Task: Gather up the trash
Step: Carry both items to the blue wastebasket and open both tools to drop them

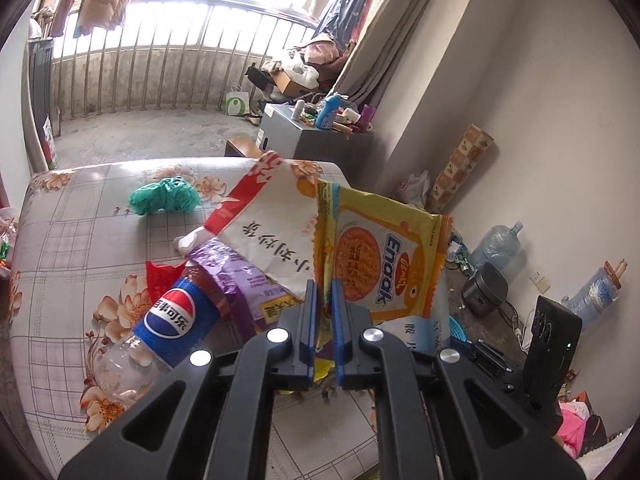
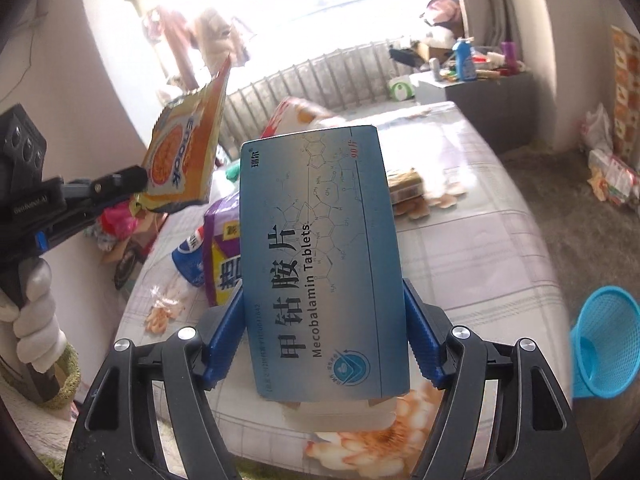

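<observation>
Left wrist view: the left gripper (image 1: 325,312) fills the lower centre of the frame, its blue-lined jaws nearly closed and pinching the lower left edge of a yellow and orange Enaak noodle snack wrapper (image 1: 380,252). The wrapper stands raised in the centre right of the frame, above the table with a floral and grid-patterned cover (image 1: 72,264). On the table, left of the jaws, lies a clear plastic Pepsi bottle with a blue label (image 1: 168,320), its neck end touching a crinkled purple foil packet (image 1: 236,276). A white paper bag with red trim and black characters (image 1: 272,220) lies behind the wrapper, partly over the purple packet. A torn red scrap (image 1: 160,276) sits by the bottle, and a crumpled green plastic bag (image 1: 164,196) lies apart in the upper left part of the table.

Right wrist view: the right gripper (image 2: 322,316) occupies the lower centre, its jaws spread wide and clamped on both long sides of a flat blue Mecobalamin Tablets carton (image 2: 320,248), held above the table and filling the middle of the frame. At the left, the left gripper (image 2: 136,178) holds the same snack wrapper (image 2: 184,152) in the upper left of the frame, with a white-gloved hand (image 2: 34,312) on its handle. The purple packet (image 2: 222,256) and Pepsi bottle (image 2: 188,256) show just left of the carton. A blue plastic mesh basket (image 2: 600,344) stands on the floor at the lower right, beside the table.
</observation>
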The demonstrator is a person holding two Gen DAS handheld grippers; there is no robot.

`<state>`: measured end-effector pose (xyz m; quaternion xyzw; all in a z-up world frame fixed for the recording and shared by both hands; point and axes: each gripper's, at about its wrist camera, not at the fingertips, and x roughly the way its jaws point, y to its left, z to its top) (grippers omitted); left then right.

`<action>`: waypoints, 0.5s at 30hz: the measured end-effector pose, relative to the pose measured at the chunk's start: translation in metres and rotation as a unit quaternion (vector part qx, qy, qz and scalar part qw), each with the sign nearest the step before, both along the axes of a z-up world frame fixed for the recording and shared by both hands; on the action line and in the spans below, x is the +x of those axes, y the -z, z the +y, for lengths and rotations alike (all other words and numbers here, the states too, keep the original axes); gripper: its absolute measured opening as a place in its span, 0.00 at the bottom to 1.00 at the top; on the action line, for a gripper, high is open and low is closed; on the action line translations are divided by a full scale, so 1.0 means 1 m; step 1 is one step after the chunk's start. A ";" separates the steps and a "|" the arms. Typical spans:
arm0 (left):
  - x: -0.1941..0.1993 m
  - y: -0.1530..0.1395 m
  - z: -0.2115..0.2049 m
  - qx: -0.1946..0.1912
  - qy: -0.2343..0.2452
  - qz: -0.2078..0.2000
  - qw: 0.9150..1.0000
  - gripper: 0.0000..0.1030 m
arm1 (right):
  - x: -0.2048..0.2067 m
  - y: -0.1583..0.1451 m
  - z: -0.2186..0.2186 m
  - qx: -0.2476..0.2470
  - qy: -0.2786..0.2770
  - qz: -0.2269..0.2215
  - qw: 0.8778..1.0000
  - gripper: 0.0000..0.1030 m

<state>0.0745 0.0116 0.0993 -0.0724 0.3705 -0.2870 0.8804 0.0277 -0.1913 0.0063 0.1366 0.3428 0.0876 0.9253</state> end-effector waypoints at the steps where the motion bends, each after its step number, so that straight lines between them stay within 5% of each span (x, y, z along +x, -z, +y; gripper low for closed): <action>1: 0.000 -0.002 -0.010 0.008 0.010 -0.002 1.000 0.06 | -0.005 -0.002 -0.011 0.003 0.015 -0.005 1.000 0.66; 8: 0.014 -0.003 -0.128 0.060 0.127 -0.012 0.990 0.06 | -0.053 0.002 -0.110 0.023 0.168 -0.005 0.986 0.67; 15: 0.035 0.031 -0.314 0.145 0.261 0.004 0.954 0.06 | -0.105 0.028 -0.223 0.069 0.342 0.025 0.937 0.67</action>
